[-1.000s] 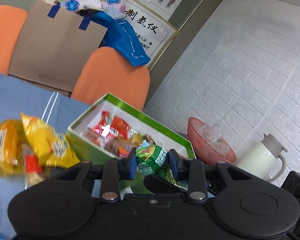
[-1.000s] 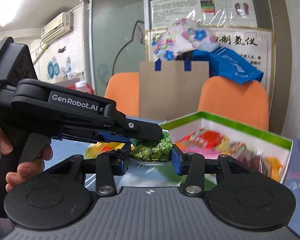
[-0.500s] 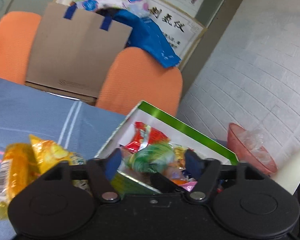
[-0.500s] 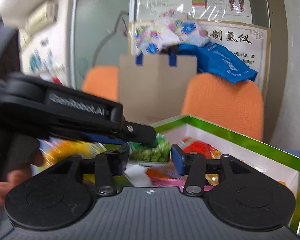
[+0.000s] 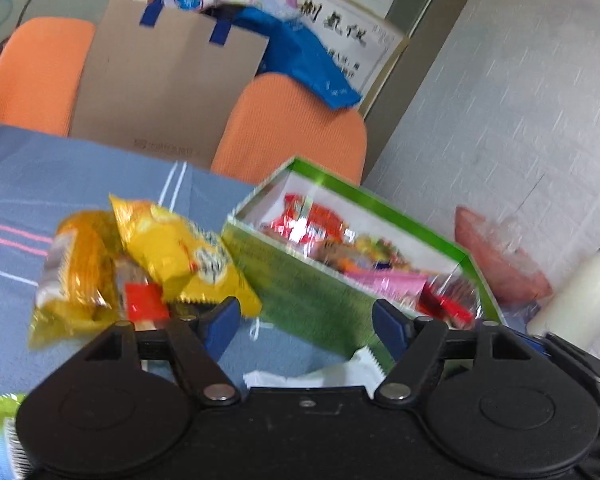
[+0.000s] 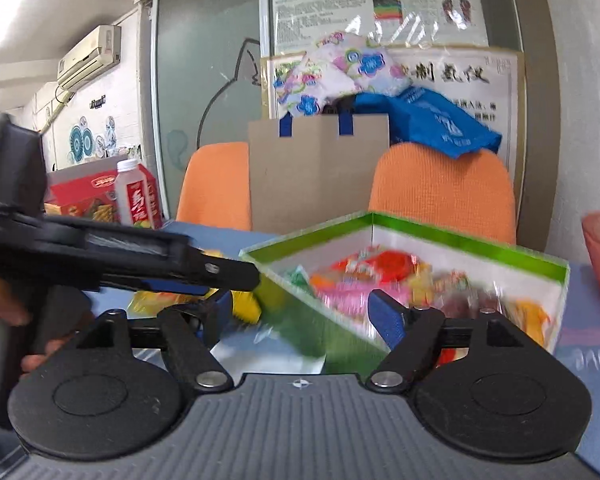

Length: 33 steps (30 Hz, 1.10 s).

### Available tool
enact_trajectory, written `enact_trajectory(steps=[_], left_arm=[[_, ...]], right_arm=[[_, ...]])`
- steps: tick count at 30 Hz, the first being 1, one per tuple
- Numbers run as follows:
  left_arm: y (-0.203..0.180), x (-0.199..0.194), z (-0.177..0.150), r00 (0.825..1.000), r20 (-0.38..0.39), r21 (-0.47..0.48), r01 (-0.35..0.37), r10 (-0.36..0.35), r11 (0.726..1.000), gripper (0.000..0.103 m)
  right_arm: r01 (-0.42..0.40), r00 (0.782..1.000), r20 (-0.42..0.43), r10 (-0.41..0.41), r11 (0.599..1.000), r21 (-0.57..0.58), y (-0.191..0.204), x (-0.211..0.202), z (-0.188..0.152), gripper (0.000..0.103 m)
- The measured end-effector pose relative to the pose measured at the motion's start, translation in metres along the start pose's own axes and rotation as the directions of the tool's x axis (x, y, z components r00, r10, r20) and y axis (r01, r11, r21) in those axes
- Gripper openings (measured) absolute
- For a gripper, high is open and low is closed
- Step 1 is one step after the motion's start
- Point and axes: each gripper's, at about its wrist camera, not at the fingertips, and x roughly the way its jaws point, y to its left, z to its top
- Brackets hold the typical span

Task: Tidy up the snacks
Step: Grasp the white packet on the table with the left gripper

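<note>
A green box (image 5: 300,296) with a white inside holds several bright snack packets and stands on the blue tablecloth. My left gripper (image 5: 305,322) is open just before the box's near wall, with nothing between its blue pads. Left of it lie a yellow bag (image 5: 172,248) and an orange bag (image 5: 76,264). A white packet edge (image 5: 340,372) shows under the left gripper. My right gripper (image 6: 301,314) faces the same box (image 6: 460,236); its jaws are opening and hold nothing. One of the left tool's black fingers (image 6: 228,274) crosses that view from the left, held by a hand (image 6: 4,312).
A pink bowl (image 5: 500,256) and a white jug (image 5: 580,300) stand right of the box by the wall. Two orange chairs (image 5: 292,128) and a brown paper bag (image 5: 168,80) are behind the table. A red carton (image 6: 88,196) and a bottle (image 6: 136,196) stand far left.
Both grippers were shut on a green pea packet above the box; both have opened wide and the packet is gone from between them. The left gripper has dropped lower.
</note>
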Motion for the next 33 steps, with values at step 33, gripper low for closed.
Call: enact_trajectory(steps=[33], left_arm=[[0.000,-0.084,-0.096,0.977,-0.125,-0.224,0.142,-0.173,0.964,0.103]], right_arm=[[-0.141,0.956,-0.222,0.191,0.965,0.221,0.001,-0.051,-0.062,0.103]])
